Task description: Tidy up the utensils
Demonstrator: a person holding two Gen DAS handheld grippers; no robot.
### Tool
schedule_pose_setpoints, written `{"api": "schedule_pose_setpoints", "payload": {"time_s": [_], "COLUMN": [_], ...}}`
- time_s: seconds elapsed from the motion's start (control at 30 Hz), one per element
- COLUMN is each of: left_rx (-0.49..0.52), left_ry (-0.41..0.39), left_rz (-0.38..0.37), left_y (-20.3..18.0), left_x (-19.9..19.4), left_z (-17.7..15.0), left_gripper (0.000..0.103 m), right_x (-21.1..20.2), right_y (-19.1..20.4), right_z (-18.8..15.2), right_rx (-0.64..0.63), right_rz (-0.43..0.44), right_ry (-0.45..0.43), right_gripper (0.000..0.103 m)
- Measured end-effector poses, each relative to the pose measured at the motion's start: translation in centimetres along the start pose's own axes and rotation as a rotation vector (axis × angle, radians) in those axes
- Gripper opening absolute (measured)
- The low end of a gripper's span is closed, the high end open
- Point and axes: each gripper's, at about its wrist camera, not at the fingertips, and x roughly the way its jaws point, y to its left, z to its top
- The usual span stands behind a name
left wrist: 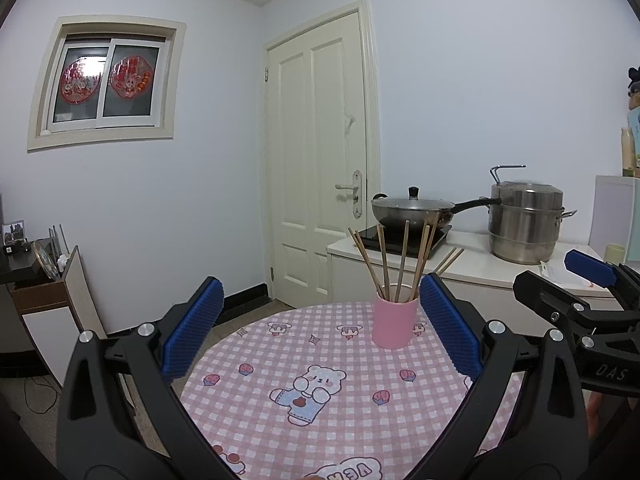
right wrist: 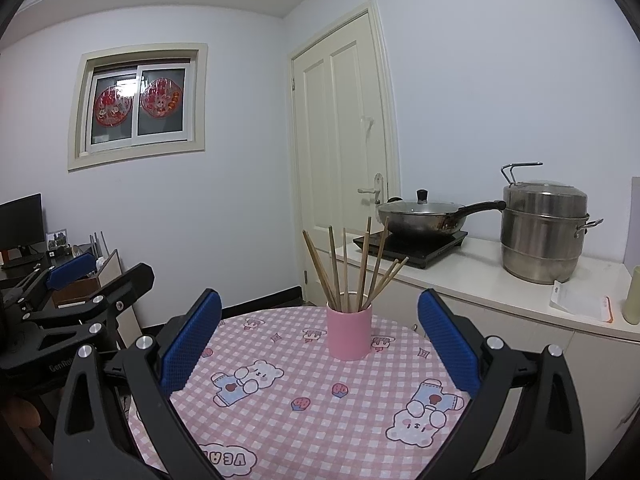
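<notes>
Both sets of jaws stand wide and hold nothing, the left gripper (left wrist: pixel 320 336) and right gripper (right wrist: pixel 320 336) hovering over the checked tabletop (right wrist: pixel 304 432). Ahead, beyond the fingertips and roughly between them, the pink cup (right wrist: pixel 349 332) stands upright with the chopsticks (right wrist: pixel 352 268) fanned inside, apparently already gathered, so the task looks nearly done.

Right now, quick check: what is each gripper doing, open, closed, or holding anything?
Left gripper: open, holding nothing, above the table.
Right gripper: open, holding nothing; the chopsticks stand in the pink cup.
</notes>
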Motion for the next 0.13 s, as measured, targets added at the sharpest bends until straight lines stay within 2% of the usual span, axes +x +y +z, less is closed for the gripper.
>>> {"api": "schedule_pose_setpoints", "payload": {"time_s": [0.13], "left_rx": [0.015], "left_ry": [0.028], "left_rz": [0.012], "left_y": [-0.23], "left_x": [1.09], "left_z": [-0.55], "left_gripper": [0.097], "right_x": [0.86], "right_y": [-0.19], "right_z": [-0.36], "right_rx": [0.004], "right_rz": [-0.001], "right_ry": [0.022], "right_gripper": [0.095]}}
